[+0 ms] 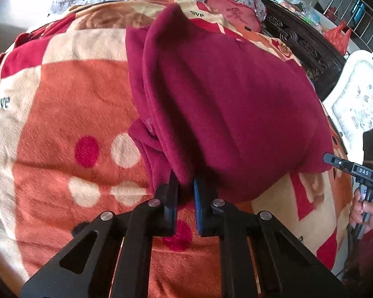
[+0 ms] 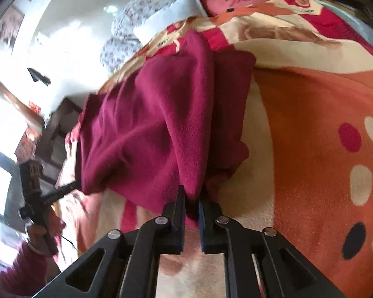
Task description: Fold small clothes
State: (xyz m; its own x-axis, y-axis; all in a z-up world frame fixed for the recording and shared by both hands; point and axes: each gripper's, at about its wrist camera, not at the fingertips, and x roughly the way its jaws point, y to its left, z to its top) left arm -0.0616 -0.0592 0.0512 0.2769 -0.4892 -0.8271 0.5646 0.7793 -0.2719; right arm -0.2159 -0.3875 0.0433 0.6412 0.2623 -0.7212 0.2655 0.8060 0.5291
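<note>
Left gripper (image 1: 185, 188) and right gripper (image 2: 192, 200) each pinch a near corner of the dark-red fleece garment (image 1: 223, 104) on the orange patterned plush blanket (image 1: 62, 124); carry both toward 12 o'clock level, edges aligned.

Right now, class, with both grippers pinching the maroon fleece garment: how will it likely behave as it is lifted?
The maroon fleece garment will probably drape and sag: it hangs in soft folds between the left gripper and right gripper. Its fuzzy nap suggests it will not slip easily from the pads. It may drag on the plush blanket.
</note>
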